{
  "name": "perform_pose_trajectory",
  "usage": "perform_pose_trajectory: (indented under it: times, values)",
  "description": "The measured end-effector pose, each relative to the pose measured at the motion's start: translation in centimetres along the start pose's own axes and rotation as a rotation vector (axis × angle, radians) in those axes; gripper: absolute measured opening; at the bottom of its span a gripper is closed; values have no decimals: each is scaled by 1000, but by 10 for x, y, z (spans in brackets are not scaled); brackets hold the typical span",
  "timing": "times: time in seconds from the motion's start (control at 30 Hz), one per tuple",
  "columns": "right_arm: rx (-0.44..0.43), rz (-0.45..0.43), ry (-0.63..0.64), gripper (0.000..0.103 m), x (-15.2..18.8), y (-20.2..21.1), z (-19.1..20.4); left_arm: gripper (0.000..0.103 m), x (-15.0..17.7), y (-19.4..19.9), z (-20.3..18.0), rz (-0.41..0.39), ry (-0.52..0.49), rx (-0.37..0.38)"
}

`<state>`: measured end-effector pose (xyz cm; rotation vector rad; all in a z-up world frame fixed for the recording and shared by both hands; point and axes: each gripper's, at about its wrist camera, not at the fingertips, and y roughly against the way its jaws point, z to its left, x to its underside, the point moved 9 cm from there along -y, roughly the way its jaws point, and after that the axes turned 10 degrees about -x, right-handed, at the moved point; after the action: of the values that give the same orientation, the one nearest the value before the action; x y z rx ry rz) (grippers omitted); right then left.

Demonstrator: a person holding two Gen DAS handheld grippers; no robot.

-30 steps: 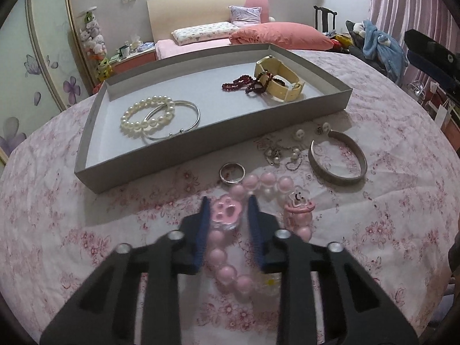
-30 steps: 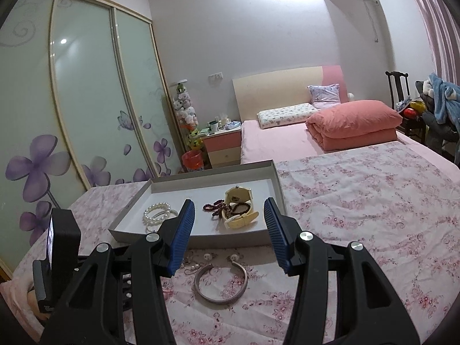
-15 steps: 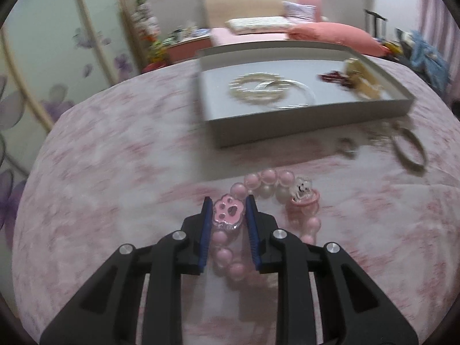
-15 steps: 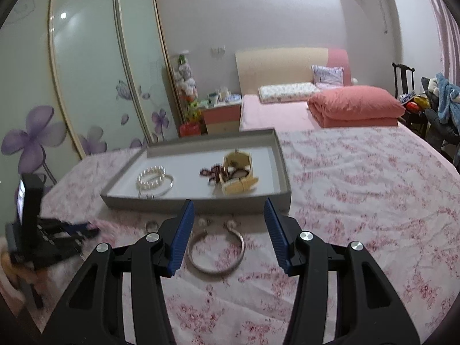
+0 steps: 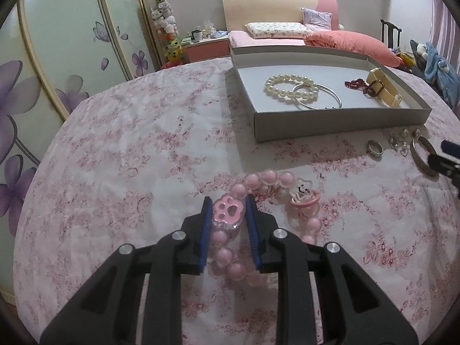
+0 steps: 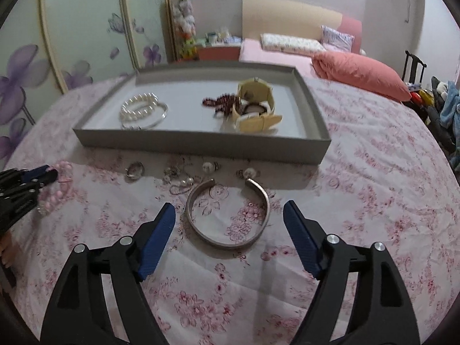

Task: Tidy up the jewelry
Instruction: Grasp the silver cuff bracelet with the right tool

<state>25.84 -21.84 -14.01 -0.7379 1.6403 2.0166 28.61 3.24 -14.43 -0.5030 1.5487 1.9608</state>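
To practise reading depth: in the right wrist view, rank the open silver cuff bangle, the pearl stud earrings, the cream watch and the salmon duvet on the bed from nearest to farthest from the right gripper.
1. Open silver cuff bangle, on the tablecloth just ahead of the open right gripper.
2. Pearl stud earrings, beside the tray's front wall.
3. Cream watch, inside the grey tray.
4. Salmon duvet, far right on the bed.

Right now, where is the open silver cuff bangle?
In the right wrist view, the silver cuff bangle lies on the floral cloth, just before the grey tray, between the open right gripper fingers, untouched.
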Motion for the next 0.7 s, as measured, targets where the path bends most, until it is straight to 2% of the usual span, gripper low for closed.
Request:
perform_pose_trajectory:
  times: [0.2,0.33,0.4,0.6,0.7]
  values:
    - [42,49,-18,77,1,-13,-2,24,1,0,2,0,5,6]
    - [42,48,-31,77,0,-15,-3,24,0,1,2,1,8,9]
    - [29,41,-32,68,-1,-14,-3,24,0,1,2,1,8,9]
    - [8,28,-44,68,8,-5,-4,24,0,1,2,3,15,10]
    - [-28,-17,-70,68,11,9,-5,24,1,3,4,7,44,27]
